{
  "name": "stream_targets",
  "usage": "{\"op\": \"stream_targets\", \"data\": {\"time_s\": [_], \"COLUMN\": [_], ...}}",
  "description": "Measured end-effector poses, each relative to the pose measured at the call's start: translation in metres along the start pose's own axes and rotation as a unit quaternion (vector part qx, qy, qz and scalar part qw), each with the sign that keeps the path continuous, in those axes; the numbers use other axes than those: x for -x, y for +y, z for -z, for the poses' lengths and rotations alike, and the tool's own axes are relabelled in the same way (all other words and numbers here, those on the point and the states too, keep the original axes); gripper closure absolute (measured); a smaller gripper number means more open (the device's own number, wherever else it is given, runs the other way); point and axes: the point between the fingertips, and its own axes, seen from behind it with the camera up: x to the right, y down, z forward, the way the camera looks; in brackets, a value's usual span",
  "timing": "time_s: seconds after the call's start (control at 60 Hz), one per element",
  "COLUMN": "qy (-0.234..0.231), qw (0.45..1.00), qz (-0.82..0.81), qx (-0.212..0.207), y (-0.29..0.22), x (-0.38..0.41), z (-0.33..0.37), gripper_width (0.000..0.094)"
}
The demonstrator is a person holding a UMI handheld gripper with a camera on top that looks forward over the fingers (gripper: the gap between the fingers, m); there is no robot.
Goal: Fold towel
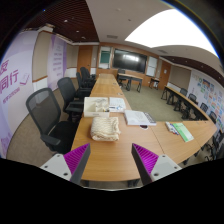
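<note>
Crumpled beige towel (105, 128) on the wooden bench (110, 160), long axis running away from the gripper (110, 160), gripper fingers spread wide and empty, papers (138, 118) and black chairs (50, 115) nearby

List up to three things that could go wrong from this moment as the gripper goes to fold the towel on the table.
1. The towel lies crumpled in a heap beyond the open fingers, so they may pinch a bunched layer rather than an edge.
2. Papers lie right beside the towel and could be dragged or knocked.
3. The towel sits near the table edge by the chairs; a pull might slide it off.
</note>
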Motion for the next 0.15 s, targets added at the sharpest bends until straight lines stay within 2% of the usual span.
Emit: {"op": "stream_targets", "data": {"time_s": [0.15], "qy": [-0.002], "qw": [1.000], "qz": [-0.005], "qx": [-0.011], "y": [-0.003], "x": [0.006], "z": [0.018], "gripper_width": [0.0085]}}
